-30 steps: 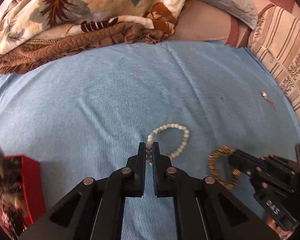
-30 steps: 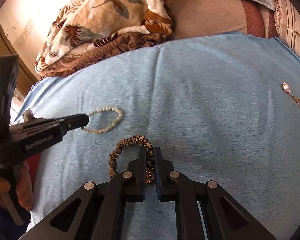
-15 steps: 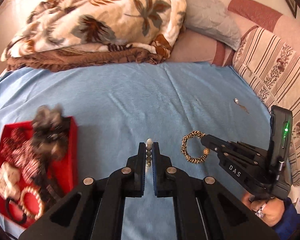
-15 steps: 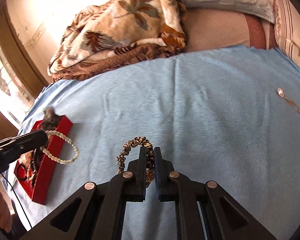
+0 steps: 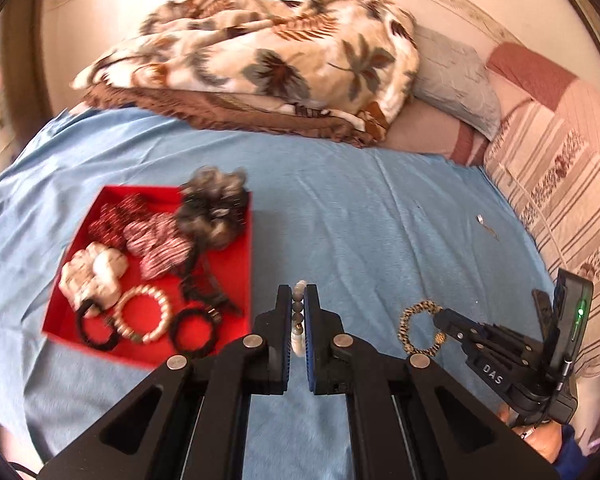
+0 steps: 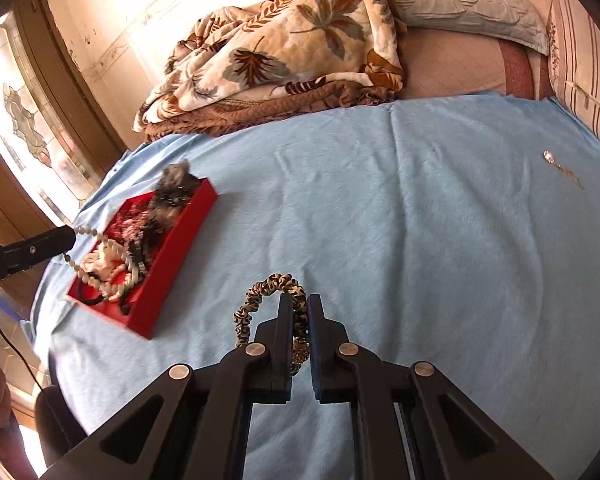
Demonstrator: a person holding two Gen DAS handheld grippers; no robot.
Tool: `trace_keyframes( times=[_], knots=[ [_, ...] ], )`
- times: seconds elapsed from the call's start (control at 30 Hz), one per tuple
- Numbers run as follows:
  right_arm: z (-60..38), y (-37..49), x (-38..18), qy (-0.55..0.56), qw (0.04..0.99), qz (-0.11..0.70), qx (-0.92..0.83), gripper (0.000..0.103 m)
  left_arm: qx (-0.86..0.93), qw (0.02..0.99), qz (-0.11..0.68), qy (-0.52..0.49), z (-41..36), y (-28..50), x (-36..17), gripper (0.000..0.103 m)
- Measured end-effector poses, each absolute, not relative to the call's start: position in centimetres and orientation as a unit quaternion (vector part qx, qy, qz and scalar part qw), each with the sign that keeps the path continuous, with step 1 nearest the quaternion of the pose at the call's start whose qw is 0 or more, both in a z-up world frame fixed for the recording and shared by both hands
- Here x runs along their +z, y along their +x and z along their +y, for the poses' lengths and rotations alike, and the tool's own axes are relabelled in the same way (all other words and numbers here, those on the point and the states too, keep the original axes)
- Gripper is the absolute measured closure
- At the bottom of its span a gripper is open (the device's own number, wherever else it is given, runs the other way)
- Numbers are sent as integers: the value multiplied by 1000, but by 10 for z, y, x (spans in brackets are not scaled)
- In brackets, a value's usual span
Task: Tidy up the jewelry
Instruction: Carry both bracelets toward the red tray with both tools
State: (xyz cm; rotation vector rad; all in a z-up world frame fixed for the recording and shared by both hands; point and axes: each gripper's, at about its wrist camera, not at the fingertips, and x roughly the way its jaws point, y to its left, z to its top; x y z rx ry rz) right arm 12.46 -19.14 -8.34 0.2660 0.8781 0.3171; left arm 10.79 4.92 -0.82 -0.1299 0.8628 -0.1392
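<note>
Moved: both grippers raised since earlier; red tray (image 5: 236,344) now fully visible.
Left gripper (image 5: 299,312): clamped on pearl bracelet (image 6: 100,268), over tray.
Right gripper (image 6: 300,320): clamped on leopard-print bracelet (image 6: 268,284), above blue sheet (image 6: 420,240).
Writing: "DAS", left view only.

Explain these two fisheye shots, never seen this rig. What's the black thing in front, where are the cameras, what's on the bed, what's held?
There is no robot: a person holds a two-finger gripper in each hand, each with a camera looking forward along its fingers. One picture is the left gripper's view, the other the right gripper's. Each also shows in the other's view.

The surface is a blue sheet on a bed, with a leaf-print blanket behind. A red tray holds hair ties and bracelets. A small pendant lies loose on the sheet.

The left gripper is shut on a pearl bracelet, hanging over the tray. The right is shut on a leopard-print scrunchie.
</note>
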Motion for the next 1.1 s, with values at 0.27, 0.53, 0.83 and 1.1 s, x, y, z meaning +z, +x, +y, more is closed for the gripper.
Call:
trace_keyframes(
  times=[0.27,0.53,0.83,1.1],
  knots=[
    [-167,97,-55,117,890,405,175,95,-28,913,393,-109,101,80,17,98],
    [-138,76,-32,97,893,388,208,95,8,929,356,-99,122,50,42,98],
    [-110,63,-11,71,895,374,233,95,24,940,333,-66,121,32,56,98],
    [-88,64,7,46,896,370,243,95,55,943,327,-37,120,26,58,98]
  ],
)
